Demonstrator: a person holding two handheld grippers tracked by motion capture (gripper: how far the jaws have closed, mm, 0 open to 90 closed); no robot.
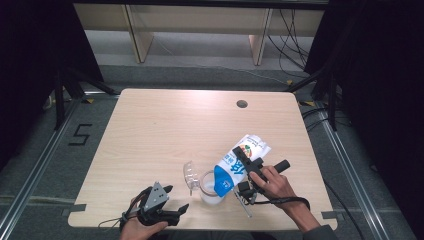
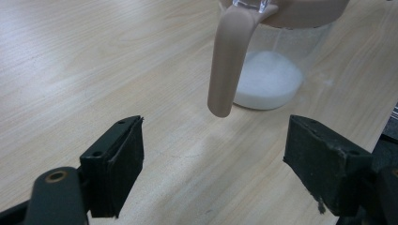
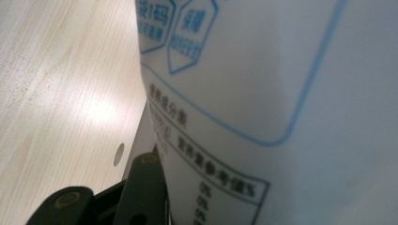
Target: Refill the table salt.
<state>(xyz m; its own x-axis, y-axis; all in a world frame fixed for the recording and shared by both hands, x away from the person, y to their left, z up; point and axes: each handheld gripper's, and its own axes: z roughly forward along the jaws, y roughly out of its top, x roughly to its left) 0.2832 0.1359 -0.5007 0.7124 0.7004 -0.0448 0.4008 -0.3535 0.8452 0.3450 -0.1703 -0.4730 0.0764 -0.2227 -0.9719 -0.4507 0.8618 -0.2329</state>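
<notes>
Left tongs (image 1: pixel 176 199): at the near table edge, held in the person's left hand (image 1: pixel 135 227); jaws spread wide with nothing between them, as the left gripper view (image 2: pixel 213 154) shows, only bare wood under the gap.
Right tongs (image 1: pixel 248 169): right of centre near the front, held in the person's right hand (image 1: pixel 275 184); jaws clamped on the milk carton's body. In the right gripper view one black jaw presses flat against the carton's printed side; the other jaw is hidden behind it.
Milk carton (image 1: pixel 238 169): white with a blue lower part, lifted off the table and tilted steeply, its blue end down over the pitcher mouth, its far end up and to the right. In the right gripper view (image 3: pixel 281 108) blue printed panels and a table of percentages show on it.
Pitcher (image 1: pixel 210 189): clear, standing upright on the table just left of the right hand, white liquid pooled in its bottom (image 2: pixel 267 79); a beige handle (image 2: pixel 227 61) hangs toward the left tongs.
Lid (image 1: pixel 190 172): clear, lying on the table just beside the pitcher, on its far left.
Table (image 1: pixel 150 135): light wood, with a round dark hole (image 1: pixel 242 104) near its far edge.
</notes>
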